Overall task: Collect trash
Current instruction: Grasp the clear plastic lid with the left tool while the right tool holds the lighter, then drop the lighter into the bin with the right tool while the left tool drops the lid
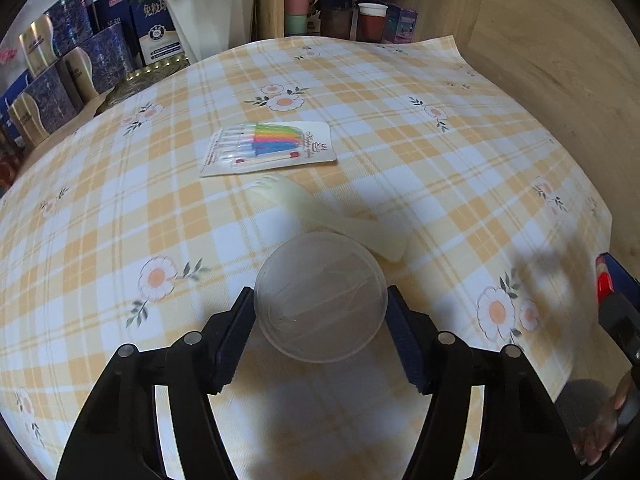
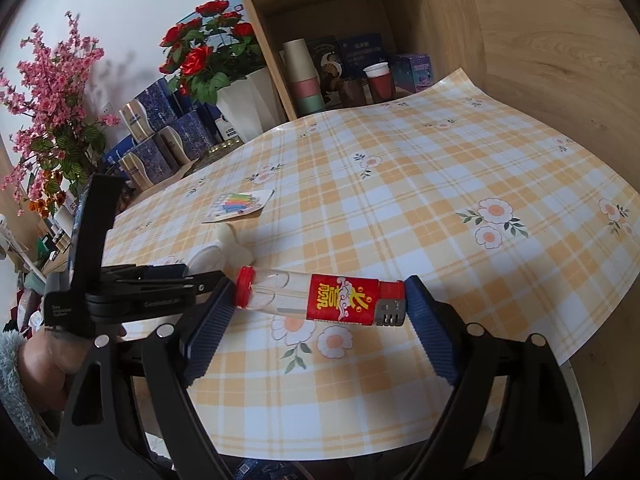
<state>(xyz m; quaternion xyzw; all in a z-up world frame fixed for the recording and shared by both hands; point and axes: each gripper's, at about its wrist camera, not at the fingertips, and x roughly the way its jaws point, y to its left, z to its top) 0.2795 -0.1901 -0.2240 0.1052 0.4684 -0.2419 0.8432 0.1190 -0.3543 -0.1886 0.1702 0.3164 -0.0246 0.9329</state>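
Note:
A clear round plastic cup stands on the checked tablecloth, and my left gripper is shut on it, one blue pad against each side of its rim. Just beyond it lies a cream plastic fork, then a flat pack of coloured candles. My right gripper is shut on a clear lighter with a red label, held lengthways, red base on the left pad and metal head on the right. The cup and fork show past its left finger.
Blue gift boxes and a white pot with a plant line the table's far left. A wooden shelf with paper cups stands at the back, a wooden panel on the right. The cloth's edge runs along the right.

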